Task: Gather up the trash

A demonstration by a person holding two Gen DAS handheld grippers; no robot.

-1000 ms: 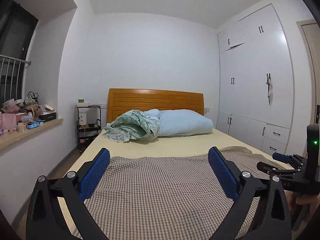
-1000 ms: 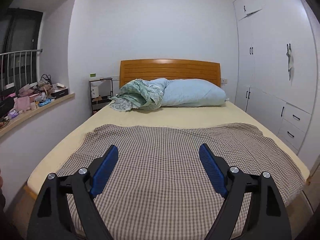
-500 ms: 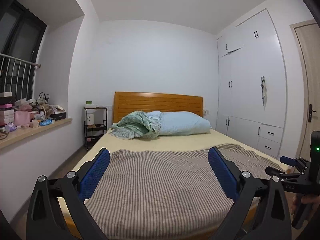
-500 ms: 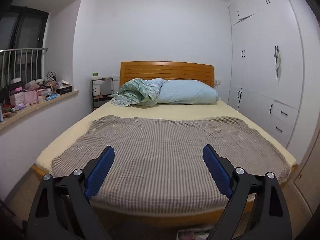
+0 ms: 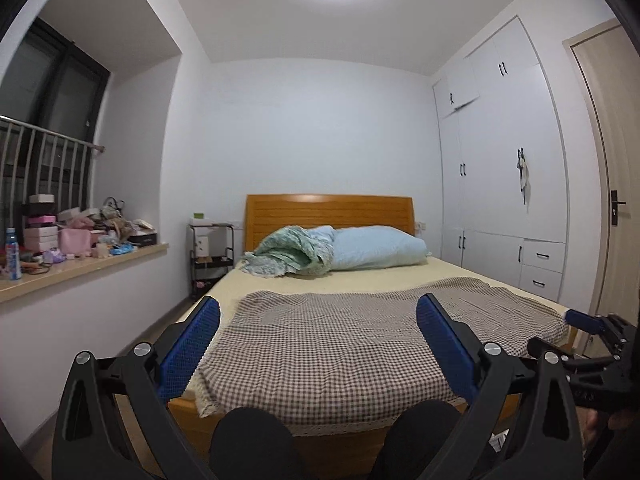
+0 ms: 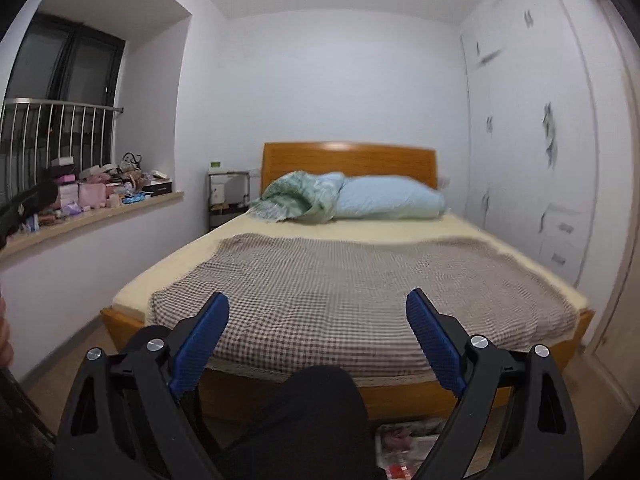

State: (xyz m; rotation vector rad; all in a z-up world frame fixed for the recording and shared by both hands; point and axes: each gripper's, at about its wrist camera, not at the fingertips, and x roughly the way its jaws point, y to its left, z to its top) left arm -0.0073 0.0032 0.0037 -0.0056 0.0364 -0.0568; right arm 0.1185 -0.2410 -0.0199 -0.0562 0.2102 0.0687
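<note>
While right view blurs, floor litter [image 6: 404, 446]

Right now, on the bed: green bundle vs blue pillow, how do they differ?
The green bundle is crumpled, patterned and fringed at its edge; the blue pillow is plain, smooth and plump. The bundle sits on the window side and the pillow on the wardrobe side. The bundle overlaps the pillow's near end. Both lie at the headboard on the yellow sheet.

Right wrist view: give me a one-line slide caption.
Open right hand-held gripper facing the checked blanket on the bed, with litter on the floor below.
</note>
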